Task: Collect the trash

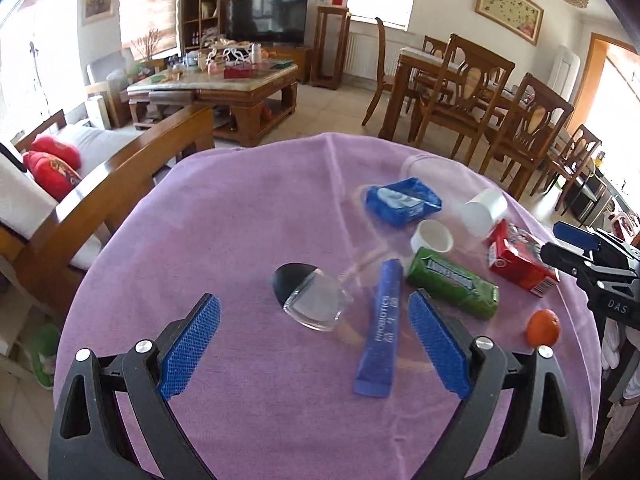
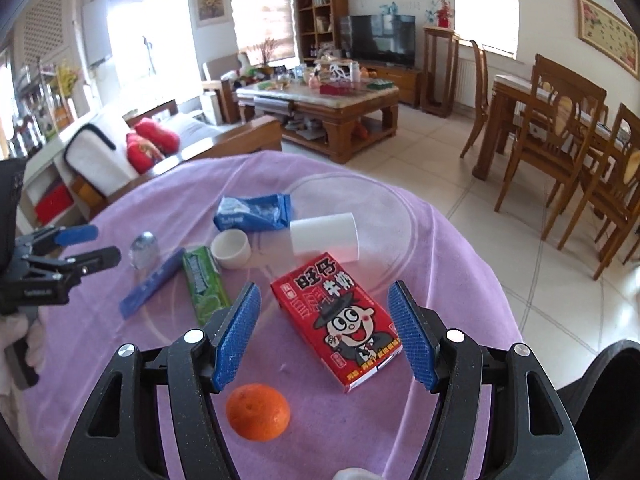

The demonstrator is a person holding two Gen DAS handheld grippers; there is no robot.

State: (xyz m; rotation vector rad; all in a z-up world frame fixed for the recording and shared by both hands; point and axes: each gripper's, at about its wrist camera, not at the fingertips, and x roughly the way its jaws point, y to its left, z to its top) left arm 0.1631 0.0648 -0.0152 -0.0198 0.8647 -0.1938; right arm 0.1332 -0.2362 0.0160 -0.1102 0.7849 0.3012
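Purple tablecloth, plain. Red carton with black lettering and cartoon face. Green gum pack, white lettering. Blue tube, pale print. Blue-white wrapper. White cup and white cylinder. Orange fruit. Black grippers, blue textured pads.

The near left of the round purple-clothed table lies bare. Its right side is crowded: a red cardboard milk carton, a green gum pack and a small orange fruit stand close together.

purple tablecloth | coffee table | tv | dining chairs
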